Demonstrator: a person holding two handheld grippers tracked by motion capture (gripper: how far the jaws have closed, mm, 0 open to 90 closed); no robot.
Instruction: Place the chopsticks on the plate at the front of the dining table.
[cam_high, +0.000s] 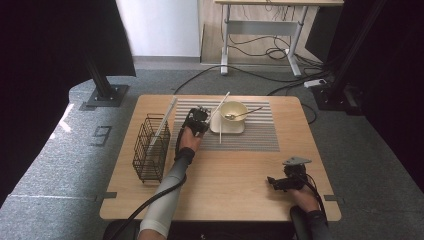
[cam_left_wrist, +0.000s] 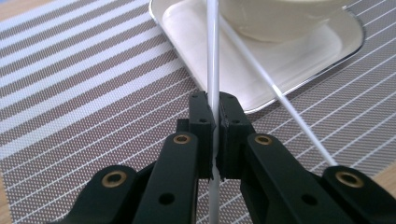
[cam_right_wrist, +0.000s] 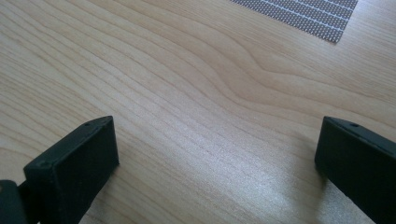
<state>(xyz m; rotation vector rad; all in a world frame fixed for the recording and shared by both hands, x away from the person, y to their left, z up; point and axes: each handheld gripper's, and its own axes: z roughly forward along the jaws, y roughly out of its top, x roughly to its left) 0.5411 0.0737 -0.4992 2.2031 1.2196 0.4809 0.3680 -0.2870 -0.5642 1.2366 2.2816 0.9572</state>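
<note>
My left gripper is over the striped placemat, shut on a thin white chopstick that runs up between its jaws toward the bowl. A second white chopstick lies slanted across the edge of the white square plate. A cream bowl with a metal spoon in it stands on that plate. My right gripper rests open over bare wood near the table's front right, with nothing between its jaws.
A black wire basket stands on the left side of the wooden table, with a white stick leaning out of it. Beyond the table are a black stand base, floor cables and a desk frame.
</note>
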